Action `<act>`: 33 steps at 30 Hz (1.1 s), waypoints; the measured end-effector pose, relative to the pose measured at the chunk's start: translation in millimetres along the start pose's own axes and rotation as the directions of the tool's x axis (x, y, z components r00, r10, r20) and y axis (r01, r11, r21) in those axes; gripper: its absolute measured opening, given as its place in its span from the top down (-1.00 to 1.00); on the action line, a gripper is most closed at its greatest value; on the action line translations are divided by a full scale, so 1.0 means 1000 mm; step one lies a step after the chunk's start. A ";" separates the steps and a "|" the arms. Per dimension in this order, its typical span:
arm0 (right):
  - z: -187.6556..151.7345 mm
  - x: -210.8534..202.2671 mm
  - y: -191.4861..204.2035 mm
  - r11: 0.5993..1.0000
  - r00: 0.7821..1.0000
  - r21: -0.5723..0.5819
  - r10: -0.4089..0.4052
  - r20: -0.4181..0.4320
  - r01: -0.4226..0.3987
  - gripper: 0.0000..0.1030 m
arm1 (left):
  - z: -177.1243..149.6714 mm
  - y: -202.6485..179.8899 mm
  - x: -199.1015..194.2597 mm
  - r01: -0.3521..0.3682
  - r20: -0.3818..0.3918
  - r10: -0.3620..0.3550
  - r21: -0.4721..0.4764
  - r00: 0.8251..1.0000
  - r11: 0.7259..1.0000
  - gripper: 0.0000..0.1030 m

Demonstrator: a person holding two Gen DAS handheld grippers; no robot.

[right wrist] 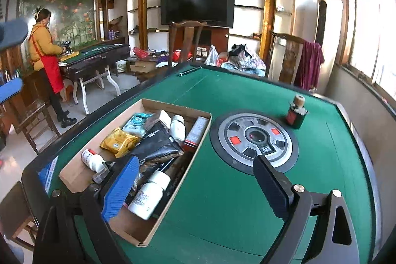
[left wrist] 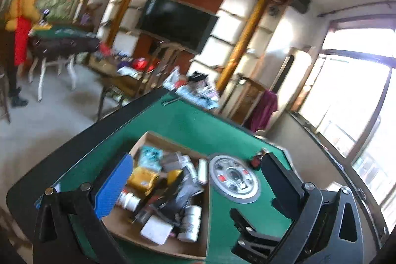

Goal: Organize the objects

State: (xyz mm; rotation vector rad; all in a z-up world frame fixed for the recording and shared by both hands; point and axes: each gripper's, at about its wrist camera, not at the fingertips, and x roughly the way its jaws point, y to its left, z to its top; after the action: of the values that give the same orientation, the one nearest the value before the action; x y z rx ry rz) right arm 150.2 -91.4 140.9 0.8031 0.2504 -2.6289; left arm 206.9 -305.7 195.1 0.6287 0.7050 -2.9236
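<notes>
Both your claws wide, empty: left gripper [left wrist: 195, 180], right gripper [right wrist: 198, 180]. Cardboard box [right wrist: 74, 173] under right claw's blue finger, mostly filled. Small dark bottle [right wrist: 296, 112] ahead-right, beyond dial [right wrist: 255, 140], not yet boxed.

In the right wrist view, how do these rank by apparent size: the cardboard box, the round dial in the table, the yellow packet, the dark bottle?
Largest to smallest:
1. cardboard box
2. round dial
3. yellow packet
4. dark bottle
The last two look nearly alike; the bottle stands farther away, so their order is unsure.
</notes>
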 end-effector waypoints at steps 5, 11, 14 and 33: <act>-0.011 0.012 0.012 1.000 0.999 -0.022 0.013 -0.040 -0.014 -0.91 | -0.020 0.007 0.016 -0.193 -0.041 0.196 0.060 0.980 0.979 -1.00; -0.021 0.019 0.023 0.999 0.997 -0.041 0.008 -0.073 -0.011 -0.91 | -0.040 0.027 0.036 -0.213 -0.117 0.217 0.044 0.969 0.976 -1.00; -0.023 0.021 0.029 0.998 0.998 -0.063 -0.006 -0.070 0.001 -0.91 | -0.046 0.033 0.034 -0.360 -0.080 0.368 0.093 0.926 0.928 -1.00; -0.026 0.041 0.062 0.990 0.993 -0.137 -0.038 -0.113 0.023 -0.91 | -0.070 0.041 0.052 -0.410 -0.118 0.435 0.184 0.893 0.893 -1.00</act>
State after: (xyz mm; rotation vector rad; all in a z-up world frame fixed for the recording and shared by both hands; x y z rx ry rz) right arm 157.0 -153.7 92.9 0.9119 0.4713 -2.5641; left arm 192.3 -309.9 100.0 0.9063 0.2976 -2.5523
